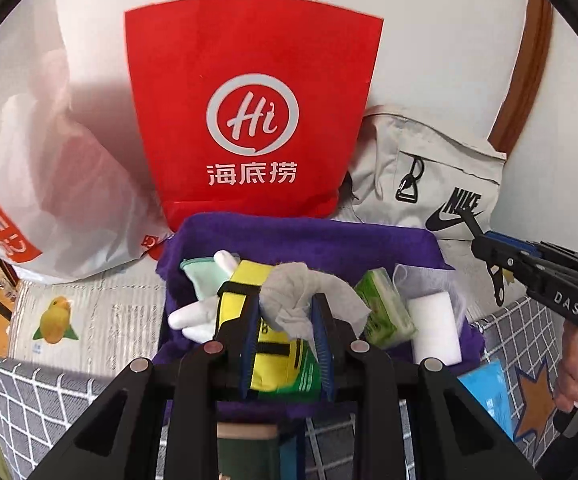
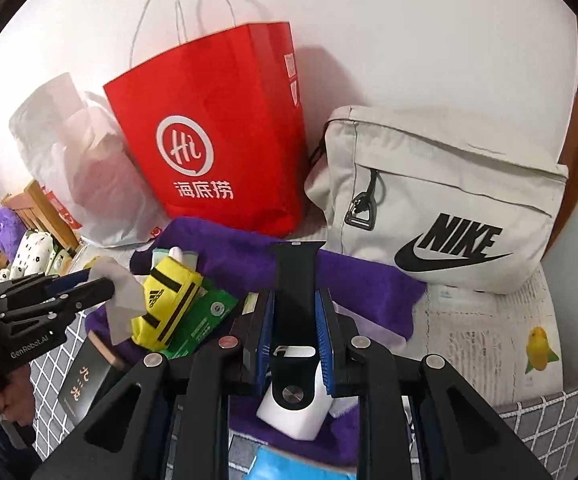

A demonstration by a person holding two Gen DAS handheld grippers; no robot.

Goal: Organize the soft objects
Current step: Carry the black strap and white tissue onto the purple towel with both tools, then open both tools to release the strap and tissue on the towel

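Observation:
My left gripper [image 1: 286, 320] is shut on a crumpled grey cloth [image 1: 305, 296] and holds it above a purple towel [image 1: 301, 236]. On the towel lie a yellow Adidas pouch [image 1: 267, 364], white-and-mint gloves [image 1: 203, 280], a green tissue pack [image 1: 385, 308] and a white sponge block [image 1: 435, 328]. My right gripper [image 2: 295, 340] is shut on a black watch strap [image 2: 295, 280], held upright over the white sponge [image 2: 293, 416]. The left gripper with its grey cloth [image 2: 119, 292] shows at the left of the right wrist view, and the right gripper [image 1: 485, 244] at the right of the left wrist view.
A red paper bag [image 1: 253, 120] stands against the wall behind the towel. A white plastic bag [image 1: 41, 184] is to its left and a grey Nike bag [image 2: 441, 200] to its right. A dark box [image 2: 85, 380], a blue packet [image 1: 489, 396] and a checked cloth [image 1: 29, 400] lie at the near edge.

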